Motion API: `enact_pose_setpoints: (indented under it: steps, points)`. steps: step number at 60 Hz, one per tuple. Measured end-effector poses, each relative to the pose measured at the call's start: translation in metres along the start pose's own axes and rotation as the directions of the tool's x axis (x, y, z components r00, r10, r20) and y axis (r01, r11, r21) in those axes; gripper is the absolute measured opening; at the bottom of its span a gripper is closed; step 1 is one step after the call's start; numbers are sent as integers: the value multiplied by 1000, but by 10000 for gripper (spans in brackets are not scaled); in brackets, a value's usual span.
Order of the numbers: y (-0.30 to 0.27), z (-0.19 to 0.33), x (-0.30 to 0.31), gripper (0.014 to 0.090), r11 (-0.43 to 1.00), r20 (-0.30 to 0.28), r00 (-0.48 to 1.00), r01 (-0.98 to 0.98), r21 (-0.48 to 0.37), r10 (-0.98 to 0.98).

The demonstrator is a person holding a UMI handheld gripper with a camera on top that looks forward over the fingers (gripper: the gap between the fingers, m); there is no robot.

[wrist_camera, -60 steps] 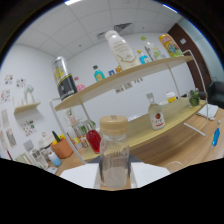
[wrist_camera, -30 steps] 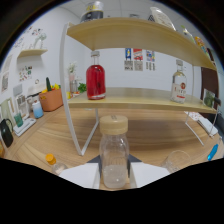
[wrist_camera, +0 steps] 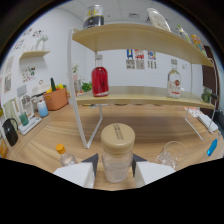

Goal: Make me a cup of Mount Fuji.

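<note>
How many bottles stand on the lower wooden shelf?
2: a red-liquid glass bottle near the shelf's left end and a clear labelled bottle toward its right. Others may hide past the shelf's right end.

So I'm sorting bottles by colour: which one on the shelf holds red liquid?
The red-liquid bottle on the lower shelf, left end; the clear labelled bottle stands farther right.

The clear glass jar with a tan lid (wrist_camera: 117, 155) has its base hidden; the label print on the clear bottle at two o'clock (wrist_camera: 173, 84) is unreadable.
</note>
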Motion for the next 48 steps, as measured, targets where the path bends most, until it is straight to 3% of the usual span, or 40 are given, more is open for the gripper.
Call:
enact_pose_setpoints:
  steps: [2,6,9,19,27,35,42,48]
  points:
    - [-1,-4,0,624,1000,7,1000,1,-7,-1]
    - [-10,-15,-2,797,1000,18,1000,-1,-10,1]
    - [-18,-25,2,850,1000,11,1000,6,-7,-6]
    - [-49,-65,29,861,1000,-58,998,18,5,-17]
    - [-53,-92,64,864,998,-132,991,-26,-54,19]
    - [-81,-118,91,854,997,-170,985,-15,-79,2]
    - [-144,-140,102,854,1000,-184,983,-4,-31,-2]
    - [-209,-151,109,856,998,-192,981,-6,67,18]
